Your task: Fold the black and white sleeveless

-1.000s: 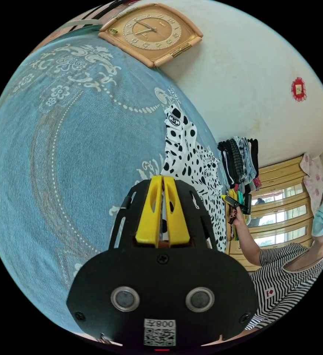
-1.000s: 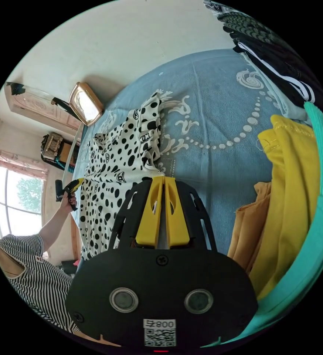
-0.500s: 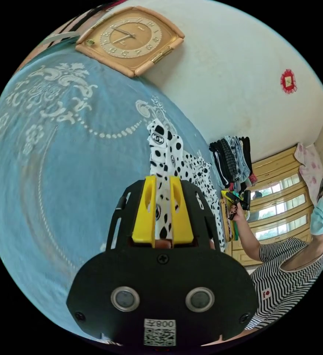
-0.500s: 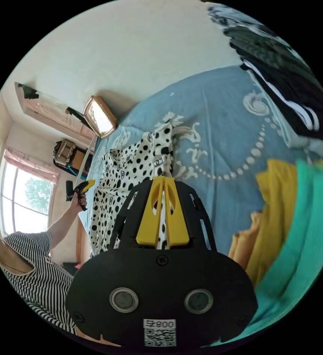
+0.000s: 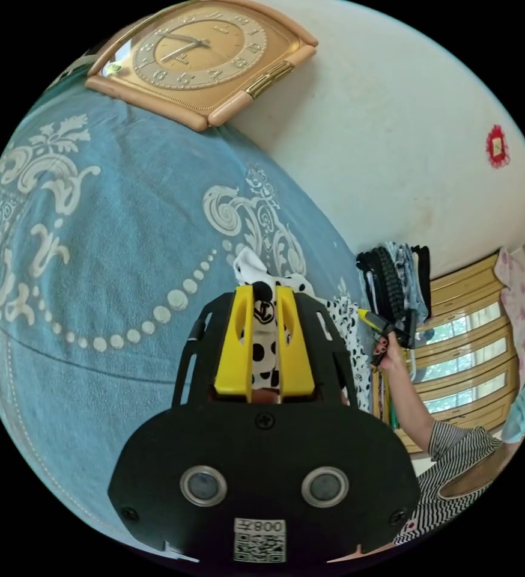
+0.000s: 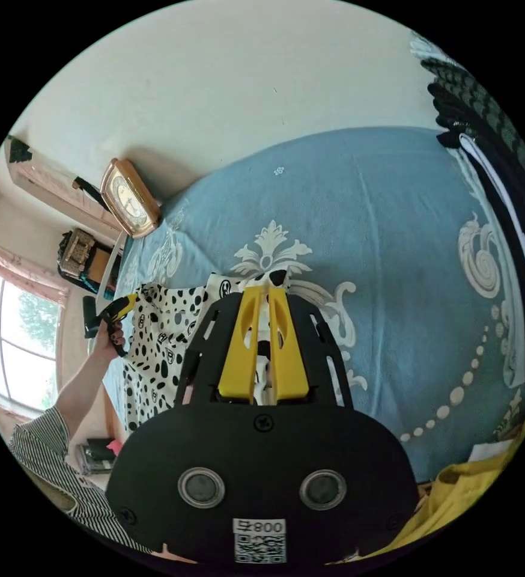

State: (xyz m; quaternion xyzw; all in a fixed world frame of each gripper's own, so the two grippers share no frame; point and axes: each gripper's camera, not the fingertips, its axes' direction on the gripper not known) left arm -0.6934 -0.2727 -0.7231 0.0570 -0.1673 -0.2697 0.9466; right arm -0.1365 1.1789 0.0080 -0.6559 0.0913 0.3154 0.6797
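Pinching the black and white sleeveless (image 5: 261, 351) from two ends, both tools have spotted cloth between their yellow jaws: the left gripper (image 5: 264, 336) at the centre of the left gripper view, the right gripper (image 6: 261, 342) at the centre of the right gripper view. In the right gripper view the garment (image 6: 163, 336) hangs at centre left between the two tools, over the blue bedspread (image 6: 388, 240).

The cloth looks thin, light and limp; it sags and wrinkles between the grips, so it will likely drape wherever it is let go and slide easily on the bedspread. Corners or hem edges seem the right places to take hold, pulled taut to keep the fold line straight.

Much is hidden. The black housings cover the cloth below the jaws, so how deep each bite goes cannot be told. Which edge is held, shoulder or hem, is unclear. The stack of clothes (image 5: 397, 276) at centre right in the left gripper view is too small to sort.
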